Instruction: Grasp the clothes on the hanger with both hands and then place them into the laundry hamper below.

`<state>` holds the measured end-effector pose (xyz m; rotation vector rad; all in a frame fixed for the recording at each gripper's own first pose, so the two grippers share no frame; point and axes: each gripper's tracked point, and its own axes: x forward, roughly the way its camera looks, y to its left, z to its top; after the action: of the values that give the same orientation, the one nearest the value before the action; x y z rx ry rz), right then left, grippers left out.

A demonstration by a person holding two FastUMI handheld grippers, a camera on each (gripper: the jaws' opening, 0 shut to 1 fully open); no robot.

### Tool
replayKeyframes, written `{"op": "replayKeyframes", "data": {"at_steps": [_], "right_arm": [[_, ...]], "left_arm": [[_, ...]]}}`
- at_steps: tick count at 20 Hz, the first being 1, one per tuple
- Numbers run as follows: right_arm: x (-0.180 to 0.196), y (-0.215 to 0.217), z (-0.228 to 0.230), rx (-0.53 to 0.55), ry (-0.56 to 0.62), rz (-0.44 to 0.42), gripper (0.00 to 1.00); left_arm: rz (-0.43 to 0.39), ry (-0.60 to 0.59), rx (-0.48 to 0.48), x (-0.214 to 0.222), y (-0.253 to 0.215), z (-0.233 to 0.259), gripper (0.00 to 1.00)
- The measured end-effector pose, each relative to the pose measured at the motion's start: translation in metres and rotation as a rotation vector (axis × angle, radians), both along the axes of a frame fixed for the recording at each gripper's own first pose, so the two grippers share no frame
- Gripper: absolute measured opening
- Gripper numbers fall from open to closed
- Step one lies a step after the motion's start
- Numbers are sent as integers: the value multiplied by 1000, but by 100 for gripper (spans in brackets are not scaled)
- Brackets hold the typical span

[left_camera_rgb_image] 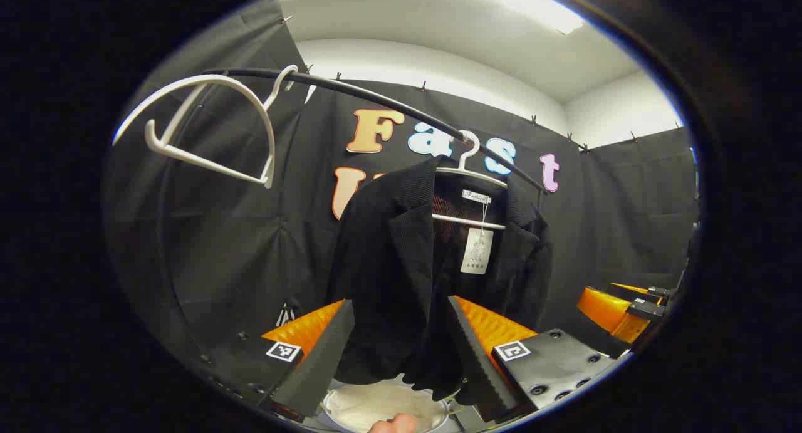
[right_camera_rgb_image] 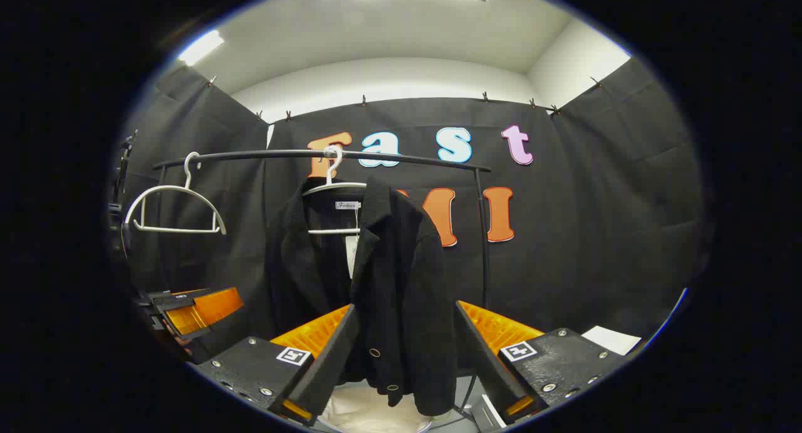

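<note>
- Your black jacket (right_camera_rgb_image: pixel 382 282) hangs on its white hanger (right_camera_rgb_image: pixel 332 192) from the black rail (right_camera_rgb_image: pixel 313 153), so by the look of it nothing of the task is done yet.
- Your left gripper (left_camera_rgb_image: pixel 401 351) has its jaws wide, one finger either side of the jacket's lower hem; whether the pads touch cloth, you cannot tell.
- Your right gripper (right_camera_rgb_image: pixel 404 354) is likewise spread wide around the buttoned front panel, pressing on nothing that shows.
- The laundry hamper (left_camera_rgb_image: pixel 385 408) sits directly below the jacket, pale cloth already inside.
- An empty hanger (left_camera_rgb_image: pixel 207 129) hangs further along the rail.
- Left for you: close both grippers on the jacket, pull it off its hanger, lower it into the hamper.
</note>
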<state>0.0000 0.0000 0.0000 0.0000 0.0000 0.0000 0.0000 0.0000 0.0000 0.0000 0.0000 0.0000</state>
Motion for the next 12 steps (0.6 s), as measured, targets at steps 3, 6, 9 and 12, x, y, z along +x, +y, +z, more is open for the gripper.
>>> {"op": "replayKeyframes", "data": {"at_steps": [3, 6, 9, 12], "right_arm": [[5, 8, -6, 12, 9, 7, 94], [4, 12, -9, -2, 9, 4, 94], [3, 18, -9, -2, 3, 15, 94], [5, 19, -8, -8, 2, 15, 94]], "left_arm": [[-11, -20, 16, 4, 2, 6, 100], [-16, 0, 15, 6, 5, 0, 100], [-15, 3, 2, 8, 10, -1, 96], [-21, 1, 4, 10, 12, 0, 100]]}}
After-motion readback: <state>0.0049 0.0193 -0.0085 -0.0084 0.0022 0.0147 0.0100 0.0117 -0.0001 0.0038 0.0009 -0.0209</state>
